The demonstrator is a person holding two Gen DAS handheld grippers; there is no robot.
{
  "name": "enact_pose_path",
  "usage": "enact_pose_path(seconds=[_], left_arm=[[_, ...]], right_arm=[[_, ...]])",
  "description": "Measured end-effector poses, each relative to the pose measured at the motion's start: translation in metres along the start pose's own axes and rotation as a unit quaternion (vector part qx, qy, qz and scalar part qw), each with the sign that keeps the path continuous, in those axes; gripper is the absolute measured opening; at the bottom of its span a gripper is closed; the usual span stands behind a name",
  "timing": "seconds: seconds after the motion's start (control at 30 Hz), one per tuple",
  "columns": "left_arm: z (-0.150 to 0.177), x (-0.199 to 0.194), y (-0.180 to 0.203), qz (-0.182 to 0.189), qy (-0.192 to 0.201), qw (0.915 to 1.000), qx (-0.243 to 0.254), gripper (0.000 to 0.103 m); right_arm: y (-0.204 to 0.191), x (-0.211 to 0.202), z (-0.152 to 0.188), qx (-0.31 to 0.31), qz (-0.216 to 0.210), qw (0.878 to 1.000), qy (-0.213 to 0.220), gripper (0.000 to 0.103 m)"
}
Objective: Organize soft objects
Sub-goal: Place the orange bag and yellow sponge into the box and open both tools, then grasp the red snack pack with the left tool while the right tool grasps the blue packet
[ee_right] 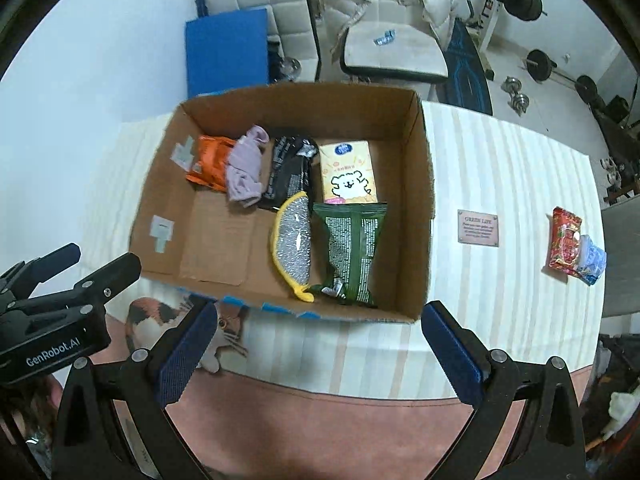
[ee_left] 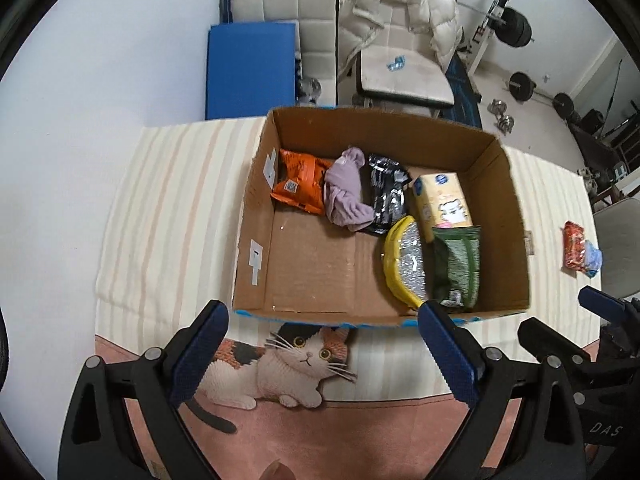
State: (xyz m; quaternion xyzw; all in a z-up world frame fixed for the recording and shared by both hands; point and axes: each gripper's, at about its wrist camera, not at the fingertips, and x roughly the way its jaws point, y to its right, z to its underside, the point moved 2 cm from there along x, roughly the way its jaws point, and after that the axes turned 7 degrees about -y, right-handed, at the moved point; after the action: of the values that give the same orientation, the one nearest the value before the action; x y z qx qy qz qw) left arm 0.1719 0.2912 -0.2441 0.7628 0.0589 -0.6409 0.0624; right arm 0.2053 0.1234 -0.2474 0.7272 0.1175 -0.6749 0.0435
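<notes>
Left wrist view: the left claw [ee_left: 322, 350] hangs spread and empty above the table's near edge, just short of the cardboard box [ee_left: 516, 216], which already holds six soft items.

Right wrist view: the right claw [ee_right: 318, 350] is likewise spread and empty. A red packet [ee_right: 565, 243] and blue pouch [ee_right: 593, 260] remain near the table's right edge, probably next.

The orange packet [ee_right: 211, 164] is lying partly hidden under the lilac cloth [ee_right: 245, 172]; the plaque's [ee_right: 478, 227] small print is staying unreadable; the blue packet [ee_right: 592, 259] is overlapping the red packet's [ee_right: 565, 243] edge.
</notes>
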Motion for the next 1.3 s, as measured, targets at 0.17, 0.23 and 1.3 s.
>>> enact_pose_path(seconds=[0.17,0.23,1.3], left_arm=[[0.008,-0.025,0.006,0.008,0.021,0.9997,-0.009,0.097],[0.009,-0.035,0.014,0.006,0.030,0.9995,-0.006,0.097],[-0.077,0.140,0.457,0.044,-0.133,0.9783,0.153,0.097]], right_arm=[[0.001,-0.022,0.013,-0.006,-0.021,1.000,0.012,0.103],[0.004,-0.028,0.017,-0.006,-0.027,0.999,0.015,0.103],[0.583,0.092,0.038,0.493,-0.151,0.854,-0.068,0.103]])
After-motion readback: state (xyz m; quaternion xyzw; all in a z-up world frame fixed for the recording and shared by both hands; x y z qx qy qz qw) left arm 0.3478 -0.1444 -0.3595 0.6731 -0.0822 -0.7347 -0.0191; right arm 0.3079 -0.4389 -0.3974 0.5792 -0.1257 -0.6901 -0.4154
